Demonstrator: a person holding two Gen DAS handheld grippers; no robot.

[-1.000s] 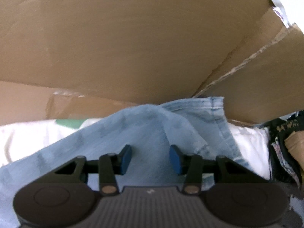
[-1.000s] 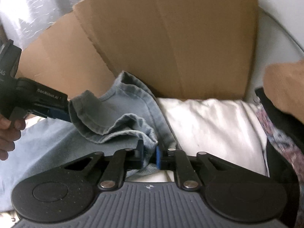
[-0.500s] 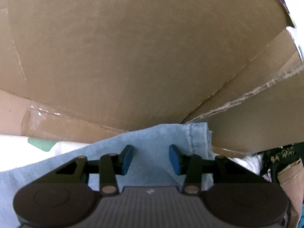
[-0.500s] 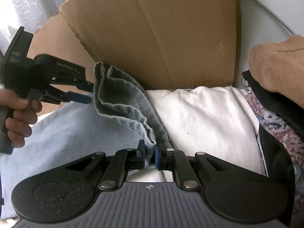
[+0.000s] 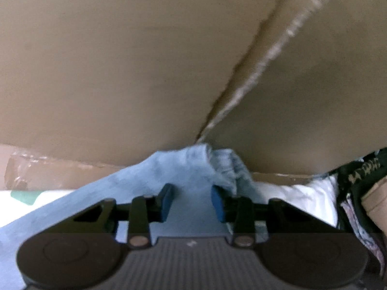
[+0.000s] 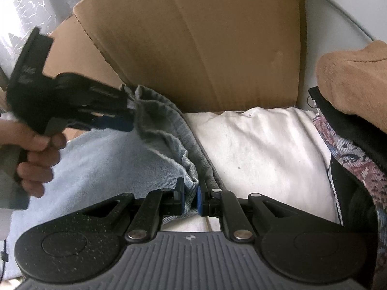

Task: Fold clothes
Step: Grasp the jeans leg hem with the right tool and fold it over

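Right wrist view: the right tool point(image 6: 191, 197) pinches the denim garment's point(image 6: 101, 166) hem, which runs up-left to the half-closing, unclamped left tool point(image 6: 128, 118).

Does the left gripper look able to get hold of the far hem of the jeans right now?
Probably yes. The left gripper sits at the bunched hem with nothing between; its fingers have just been closing, denim between them but not yet pinched. The right gripper clamps the near edge, and the cardboard stands close behind.

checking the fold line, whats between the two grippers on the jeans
In the right wrist view, only a bunched denim hem of the jeans runs from the right gripper up to the left gripper.
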